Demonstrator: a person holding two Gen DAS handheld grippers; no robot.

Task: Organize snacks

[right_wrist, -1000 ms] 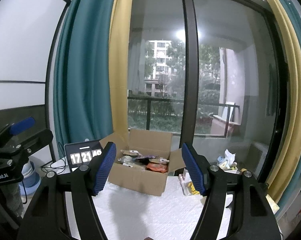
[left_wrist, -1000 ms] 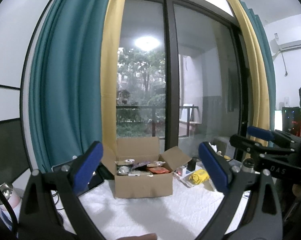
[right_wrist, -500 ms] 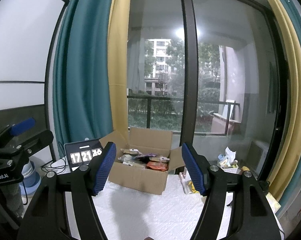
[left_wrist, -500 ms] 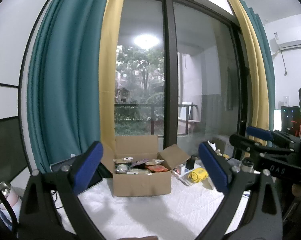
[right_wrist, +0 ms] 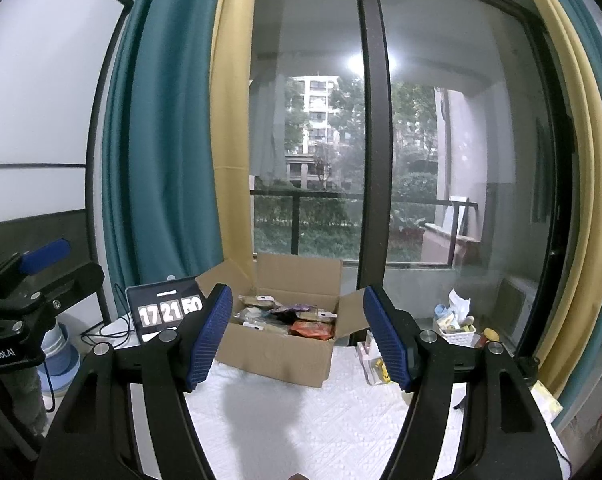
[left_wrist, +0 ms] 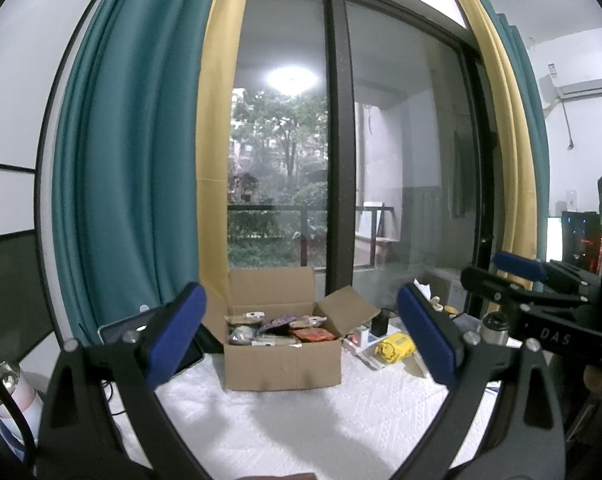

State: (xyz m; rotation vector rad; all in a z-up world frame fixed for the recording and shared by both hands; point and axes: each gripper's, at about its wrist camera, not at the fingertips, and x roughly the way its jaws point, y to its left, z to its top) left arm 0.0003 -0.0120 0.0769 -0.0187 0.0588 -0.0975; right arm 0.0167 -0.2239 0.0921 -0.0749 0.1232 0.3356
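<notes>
One cardboard box (left_wrist: pixel 281 364) sits flaps-open at the far side of the white table cover (left_wrist: pixel 285 432), filled with a heap of snack packets (left_wrist: pixel 279 330), roughly six to eight, too jumbled for an exact count. The cover in front lies bare, which fits either everything packed or sorting out still to come. Left gripper (left_wrist: pixel 301 342) and right gripper (right_wrist: pixel 297 338) both hover spread wide, holding nothing; one yellow pack (left_wrist: pixel 395 348) lies right of the box.
</notes>
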